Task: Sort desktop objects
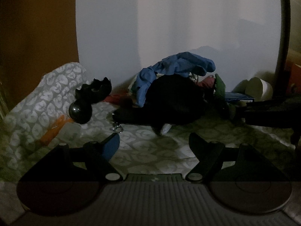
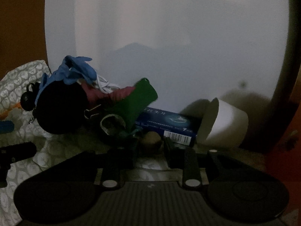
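Dim room — white wall (image 1: 169, 18), patterned cloth (image 1: 150, 150)

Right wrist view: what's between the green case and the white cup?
A dark blue box with a barcode lies between the green case and the tipped white cup.

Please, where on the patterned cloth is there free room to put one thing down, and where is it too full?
The patterned cloth lies bare just ahead of the left gripper, between it and the black round object. It is crowded farther back: blue glove, green flat piece, blue box and tipped white cup lie heaped together.
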Demonstrator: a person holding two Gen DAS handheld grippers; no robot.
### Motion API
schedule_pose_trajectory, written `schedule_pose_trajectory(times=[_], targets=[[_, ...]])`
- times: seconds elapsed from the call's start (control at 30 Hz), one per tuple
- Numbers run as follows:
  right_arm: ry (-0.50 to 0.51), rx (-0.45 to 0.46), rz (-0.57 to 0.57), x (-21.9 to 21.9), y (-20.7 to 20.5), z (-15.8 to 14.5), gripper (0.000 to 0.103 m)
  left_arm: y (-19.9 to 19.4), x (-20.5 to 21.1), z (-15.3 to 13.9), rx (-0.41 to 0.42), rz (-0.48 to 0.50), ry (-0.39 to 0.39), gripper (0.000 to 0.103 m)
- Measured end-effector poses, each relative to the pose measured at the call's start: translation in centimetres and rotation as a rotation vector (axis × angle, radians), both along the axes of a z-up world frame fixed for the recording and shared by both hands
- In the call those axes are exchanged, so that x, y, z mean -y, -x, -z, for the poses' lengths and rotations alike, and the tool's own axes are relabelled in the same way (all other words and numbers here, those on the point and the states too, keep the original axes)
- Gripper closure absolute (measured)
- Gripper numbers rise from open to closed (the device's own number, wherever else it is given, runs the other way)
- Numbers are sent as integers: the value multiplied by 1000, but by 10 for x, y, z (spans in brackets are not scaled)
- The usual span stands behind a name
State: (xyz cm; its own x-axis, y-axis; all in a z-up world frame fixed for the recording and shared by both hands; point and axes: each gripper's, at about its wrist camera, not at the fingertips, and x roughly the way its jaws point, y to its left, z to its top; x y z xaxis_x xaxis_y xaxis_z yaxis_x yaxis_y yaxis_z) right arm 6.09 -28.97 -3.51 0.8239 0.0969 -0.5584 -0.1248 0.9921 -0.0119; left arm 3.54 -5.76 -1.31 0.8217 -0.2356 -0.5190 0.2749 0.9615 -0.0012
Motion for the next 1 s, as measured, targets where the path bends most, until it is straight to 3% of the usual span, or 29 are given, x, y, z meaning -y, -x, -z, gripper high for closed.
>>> schedule_pose_trajectory(times=[0.03,0.2,0.6,0.67,0.73,1.0], targets=[[-3,1,2,-3,-1,-1,81,-2,1,0,-8,-1,4,30],[-44,-2,8,1,-3,0,81,-17,3,3,-54,16,21,45],[-65,-8,6,11,1,-3,81,-33,15,4,-66,57,4,48],[-65,-8,6,11,1,-2,81,-38,16,4,-72,63,7,56],[-66,-8,7,10,0,-2,81,-40,16,5,-82,73,3,87],[-70,2,20,11,4,-2,82,-19,17,-1,-32,103,-49,92]])
